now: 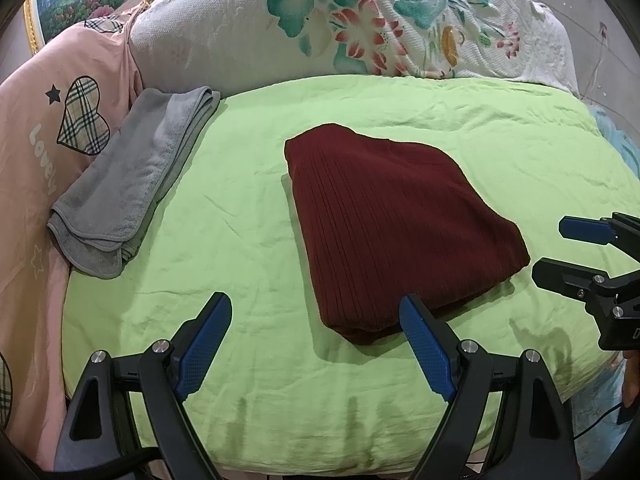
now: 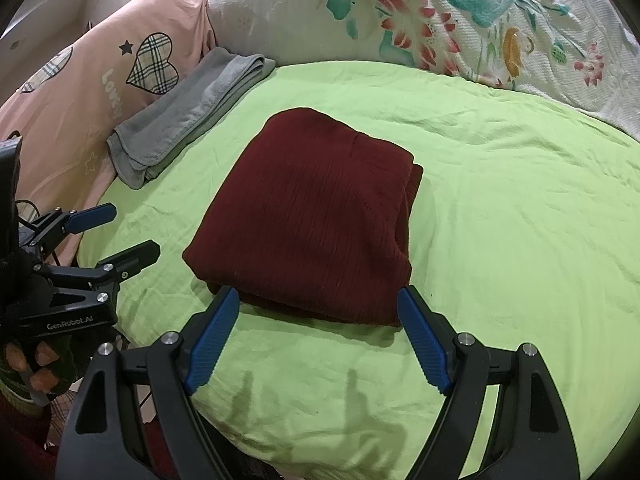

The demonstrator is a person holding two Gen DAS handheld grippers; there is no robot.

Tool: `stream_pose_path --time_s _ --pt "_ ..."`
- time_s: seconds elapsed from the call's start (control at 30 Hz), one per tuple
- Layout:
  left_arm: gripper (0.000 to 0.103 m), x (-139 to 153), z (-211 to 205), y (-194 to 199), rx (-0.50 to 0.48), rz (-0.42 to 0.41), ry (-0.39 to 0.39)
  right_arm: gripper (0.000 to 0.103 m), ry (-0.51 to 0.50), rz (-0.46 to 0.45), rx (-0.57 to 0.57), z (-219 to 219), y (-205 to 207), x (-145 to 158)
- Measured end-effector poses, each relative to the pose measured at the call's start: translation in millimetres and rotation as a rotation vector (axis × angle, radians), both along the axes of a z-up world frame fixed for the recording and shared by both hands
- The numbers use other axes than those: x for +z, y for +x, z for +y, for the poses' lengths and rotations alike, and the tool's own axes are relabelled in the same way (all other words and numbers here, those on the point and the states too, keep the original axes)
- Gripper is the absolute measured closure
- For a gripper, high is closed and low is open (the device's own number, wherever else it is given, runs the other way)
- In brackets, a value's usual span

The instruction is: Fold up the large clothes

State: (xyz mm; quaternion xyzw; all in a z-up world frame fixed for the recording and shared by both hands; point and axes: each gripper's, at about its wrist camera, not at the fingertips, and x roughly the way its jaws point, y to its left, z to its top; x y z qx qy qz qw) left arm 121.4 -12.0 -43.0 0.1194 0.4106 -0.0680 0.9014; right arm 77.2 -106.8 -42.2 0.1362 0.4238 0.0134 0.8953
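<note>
From the left wrist camera, the left gripper stands with its two black fingers and blue ribbed pads spread wide, nothing between them but the wrinkled lime-green bedsheet below. The dark maroon ribbed knit garment lies folded into a compact, roughly rectangular bundle in the middle of that sheet, its near corner just beyond the left gripper's right-hand pad; whether that pad touches the cloth is hard to tell from this angle. To the left of the garment and well apart from it, a folded grey terry towel rests at the sheet's edge against a pink quilt printed with plaid hearts. Behind the sheet lies a white textured blanket with teal and red flowers. At the right edge the right gripper comes in sideways, its fingers parted and empty, just beside the garment's right corner. From the right wrist camera, the right gripper shows its blue pads wide apart, framing the near edge of the folded maroon garment without pressing on it. The garment sits centred on the green sheet, with the grey towel beyond its far left corner and the pink quilt behind that. At the left the left gripper hangs open over the sheet's edge, held by a person's gloved hand.
</note>
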Motion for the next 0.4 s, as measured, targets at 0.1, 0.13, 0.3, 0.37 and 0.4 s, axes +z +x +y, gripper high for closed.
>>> stream_pose_path --time_s 0.1,0.13,0.3,0.37,0.4 --pt "0.017 0 0 2 0.004 0.008 -0.008 0.022 0.001 0.003 0.003 -2 3 -1" --pt "0.017 0 0 3 0.006 0.009 -0.009 0.022 0.001 0.002 0.003 -2 3 -1" --pt "0.017 -6 -1 7 0.015 0.030 -0.014 0.022 0.015 0.010 0.004 -6 10 -8" --pt "0.017 -9 -3 8 0.014 0.038 -0.011 0.022 0.032 0.015 -0.003 -9 13 -13" --pt "0.017 -11 -4 9 0.013 0.044 -0.008 0.022 0.040 0.018 -0.005 -10 14 -14"
